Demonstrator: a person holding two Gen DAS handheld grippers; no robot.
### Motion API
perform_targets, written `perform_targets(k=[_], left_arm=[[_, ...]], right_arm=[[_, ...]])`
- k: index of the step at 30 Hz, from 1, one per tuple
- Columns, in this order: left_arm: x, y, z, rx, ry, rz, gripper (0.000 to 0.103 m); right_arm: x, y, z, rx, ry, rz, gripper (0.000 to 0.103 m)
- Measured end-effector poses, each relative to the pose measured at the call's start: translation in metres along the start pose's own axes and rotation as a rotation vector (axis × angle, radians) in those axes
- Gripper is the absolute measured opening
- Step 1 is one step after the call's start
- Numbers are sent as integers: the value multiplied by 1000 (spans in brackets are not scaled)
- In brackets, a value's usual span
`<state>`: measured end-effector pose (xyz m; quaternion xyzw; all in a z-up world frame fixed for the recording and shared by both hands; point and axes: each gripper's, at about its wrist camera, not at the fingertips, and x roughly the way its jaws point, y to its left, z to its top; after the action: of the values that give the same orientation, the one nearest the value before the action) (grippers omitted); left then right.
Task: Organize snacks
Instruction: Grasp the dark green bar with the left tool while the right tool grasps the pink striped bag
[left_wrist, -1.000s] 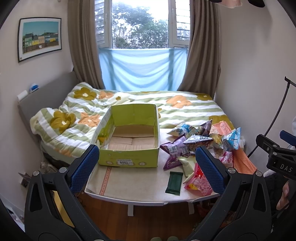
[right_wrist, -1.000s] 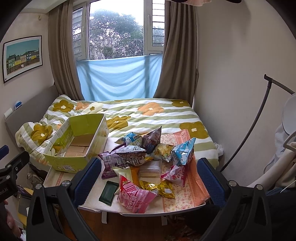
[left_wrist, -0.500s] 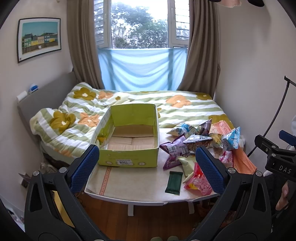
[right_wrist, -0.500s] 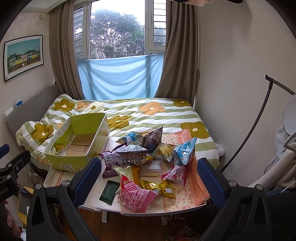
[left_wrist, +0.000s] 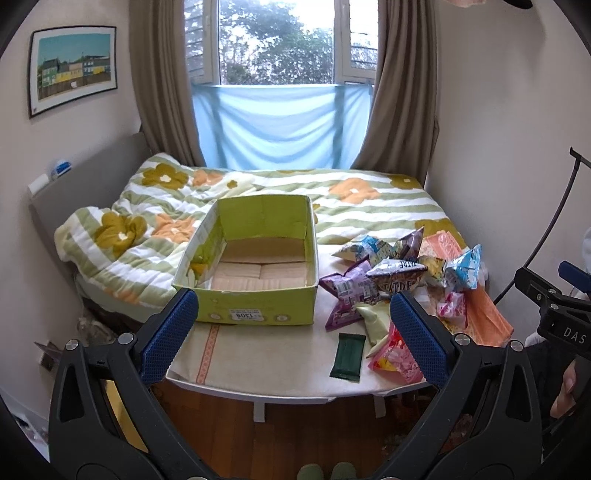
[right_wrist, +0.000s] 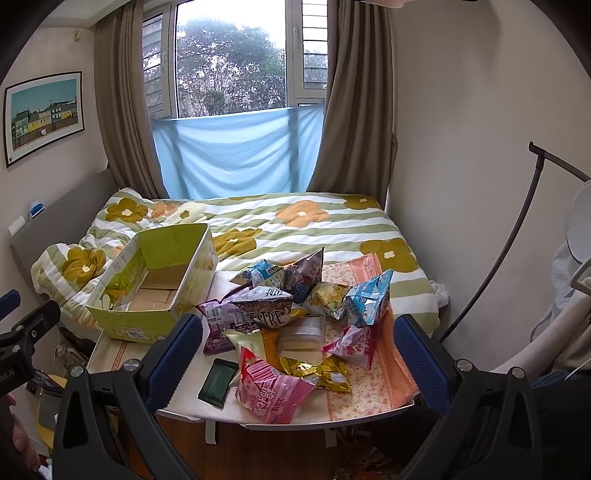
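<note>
Green box (left_wrist: 255, 284) sits empty on the table's (left_wrist: 266, 365) left; snacks (right_wrist: 295, 317) lie heaped just right of it. My left tongs (left_wrist: 295, 336) and right tongs (right_wrist: 297, 356) both stand spread, holding nothing. Right view alone shows the gold packet (right_wrist: 317, 371) and pale block (right_wrist: 301, 332). Left view has the pink bag (left_wrist: 397, 356) half hidden behind a finger (left_wrist: 419, 343).

A bedroom seen past the small white table (left_wrist: 258, 369)

We see a bed under a green-striped floral quilt (right_wrist: 295, 225) behind the table, a pale blue cloth (left_wrist: 280, 125) hung across the lower window between brown curtains (right_wrist: 354, 110), a framed picture of coloured houses (left_wrist: 74, 68) on the left wall, and wooden flooring (left_wrist: 295, 435) below.
</note>
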<state>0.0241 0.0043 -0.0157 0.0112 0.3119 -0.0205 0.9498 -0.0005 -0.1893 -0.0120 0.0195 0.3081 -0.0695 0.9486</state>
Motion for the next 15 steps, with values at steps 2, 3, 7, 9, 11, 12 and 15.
perform_targets(k=[2, 3, 7, 9, 11, 12, 15], left_arm=[[13, 3, -3, 5, 43, -14, 103], [23, 4, -6, 7, 72, -25, 103], [61, 5, -20, 17, 161, -69, 103], [84, 3, -31, 32, 201, -101, 103], [104, -2, -43, 51, 235, -127, 103], [116, -5, -51, 65, 256, -133, 103], [146, -15, -71, 95, 316, -156, 103]], right_arm=[[6, -3, -3, 14, 31, 11, 103], [10, -4, -6, 20, 48, 11, 103], [31, -8, -20, 41, 116, 16, 103], [44, -8, -30, 43, 149, 31, 103], [62, -13, -41, 44, 180, 65, 103], [70, -13, -47, 35, 194, 85, 103], [93, -13, -64, 9, 247, 128, 103]])
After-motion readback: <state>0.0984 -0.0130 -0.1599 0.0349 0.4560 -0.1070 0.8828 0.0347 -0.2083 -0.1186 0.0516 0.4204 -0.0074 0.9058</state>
